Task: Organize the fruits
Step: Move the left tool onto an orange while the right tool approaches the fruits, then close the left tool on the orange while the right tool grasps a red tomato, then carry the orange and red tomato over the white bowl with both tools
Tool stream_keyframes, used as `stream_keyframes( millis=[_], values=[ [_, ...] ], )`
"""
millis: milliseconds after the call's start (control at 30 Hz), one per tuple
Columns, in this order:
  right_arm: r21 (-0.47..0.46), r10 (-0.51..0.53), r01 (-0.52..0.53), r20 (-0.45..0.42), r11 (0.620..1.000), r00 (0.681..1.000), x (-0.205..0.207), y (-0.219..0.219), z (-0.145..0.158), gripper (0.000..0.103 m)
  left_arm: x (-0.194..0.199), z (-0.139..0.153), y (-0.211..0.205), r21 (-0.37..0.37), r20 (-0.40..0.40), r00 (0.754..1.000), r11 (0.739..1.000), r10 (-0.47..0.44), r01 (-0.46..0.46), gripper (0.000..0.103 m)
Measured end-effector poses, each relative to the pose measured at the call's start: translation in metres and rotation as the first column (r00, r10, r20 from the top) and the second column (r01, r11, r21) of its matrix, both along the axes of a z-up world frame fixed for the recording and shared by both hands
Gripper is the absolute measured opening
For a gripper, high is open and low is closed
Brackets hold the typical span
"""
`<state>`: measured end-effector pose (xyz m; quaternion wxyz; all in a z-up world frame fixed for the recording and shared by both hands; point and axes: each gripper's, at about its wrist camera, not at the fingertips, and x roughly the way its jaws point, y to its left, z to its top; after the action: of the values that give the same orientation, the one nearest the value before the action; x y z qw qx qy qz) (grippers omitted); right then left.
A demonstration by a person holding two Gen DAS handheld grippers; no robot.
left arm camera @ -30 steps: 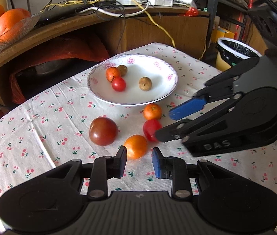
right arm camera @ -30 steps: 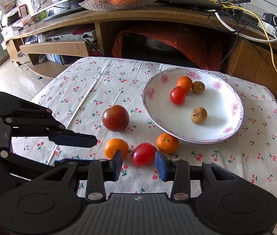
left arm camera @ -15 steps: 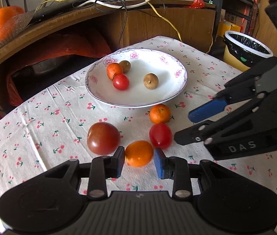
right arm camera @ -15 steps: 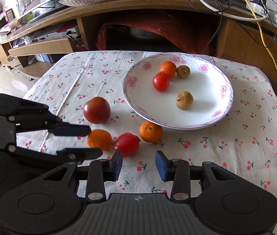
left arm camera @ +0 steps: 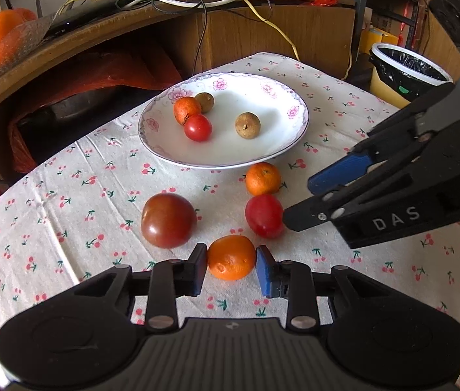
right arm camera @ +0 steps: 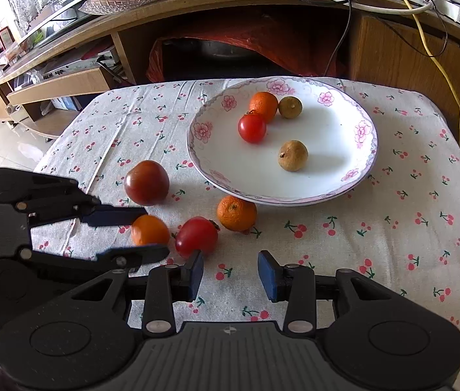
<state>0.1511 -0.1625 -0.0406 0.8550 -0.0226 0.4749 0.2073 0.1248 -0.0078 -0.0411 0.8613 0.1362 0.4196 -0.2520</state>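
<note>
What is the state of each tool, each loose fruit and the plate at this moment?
left tool: shut on the small orange.
right tool: open, nothing between its pads.
red tomato: on the cloth, just outside the right tool's gap.
dark tomato: on the cloth, free.
tangerine: on the cloth beside the plate, free.
plate: upright, holds four small fruits.

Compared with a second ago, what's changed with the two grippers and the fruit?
The left gripper has closed in around the orange, whose sides its pads now meet. The right gripper drew back off the small red tomato and stands open over bare cloth. The plate and its four fruits are unchanged.
</note>
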Motion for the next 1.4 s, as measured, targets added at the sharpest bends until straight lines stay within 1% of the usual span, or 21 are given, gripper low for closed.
stream_keyframes(
  millis=[200,267,367,600,633,667,700,833,933,1033,1133,1200,1400],
  values=[
    [0.017,0.033,-0.033,0.008,0.999,0.999,0.002,0.011,-0.003,0.034,-0.005,0.002,0.01,-0.03,-0.025,1.0,0.999,0.01,-0.01,0.04],
    [0.029,0.035,-0.035,0.002,0.999,0.999,0.005,0.014,-0.005,0.039,-0.006,0.001,0.011,-0.031,-0.03,1.0,0.999,0.009,-0.01,0.04],
    [0.056,0.033,-0.032,-0.018,0.998,0.999,0.009,0.019,-0.01,0.039,-0.008,0.001,0.015,-0.035,-0.033,0.999,0.999,0.01,-0.011,0.04],
    [0.059,0.041,-0.04,-0.009,0.997,0.999,0.014,0.026,-0.014,0.04,-0.011,-0.005,0.015,-0.031,-0.054,0.999,1.0,-0.001,-0.001,0.041],
    [0.055,0.042,-0.042,-0.007,0.998,0.999,0.014,0.027,-0.014,0.038,-0.011,-0.005,0.016,-0.032,-0.054,0.999,0.999,-0.001,-0.001,0.041],
    [0.045,0.045,-0.045,-0.004,0.998,0.999,0.013,0.028,-0.014,0.032,-0.012,-0.005,0.016,-0.033,-0.054,0.999,0.999,0.0,-0.002,0.041],
    [0.035,0.049,-0.049,0.002,0.998,0.999,0.012,0.028,-0.014,0.031,-0.012,-0.005,0.016,-0.034,-0.055,0.999,0.999,0.001,-0.003,0.041],
    [0.006,0.067,-0.067,0.013,0.998,0.998,0.006,0.026,-0.012,0.03,-0.014,-0.005,0.017,-0.034,-0.053,0.999,0.999,0.002,-0.003,0.04],
    [0.004,0.068,-0.068,0.002,0.998,0.998,0.002,0.021,-0.011,0.029,-0.016,-0.003,0.016,-0.029,-0.048,0.999,1.0,-0.003,0.002,0.04],
    [-0.01,0.067,-0.067,0.0,0.998,0.998,-0.005,0.014,-0.008,0.029,-0.017,0.0,0.015,-0.045,-0.055,0.999,0.999,-0.004,0.002,0.04],
    [-0.025,0.059,-0.059,-0.011,0.998,0.998,-0.014,0.005,-0.007,0.029,-0.018,0.002,0.009,-0.028,-0.036,0.999,1.0,-0.015,0.014,0.04],
    [-0.035,0.059,-0.06,-0.019,0.998,0.998,-0.021,0.002,-0.007,0.029,-0.016,0.001,0.005,-0.028,-0.041,0.999,1.0,-0.014,0.013,0.04],
    [-0.026,0.017,-0.018,-0.04,0.999,0.999,-0.034,-0.006,-0.007,0.03,-0.014,0.0,-0.002,-0.015,-0.031,0.999,1.0,-0.013,0.013,0.04]
  ],
)
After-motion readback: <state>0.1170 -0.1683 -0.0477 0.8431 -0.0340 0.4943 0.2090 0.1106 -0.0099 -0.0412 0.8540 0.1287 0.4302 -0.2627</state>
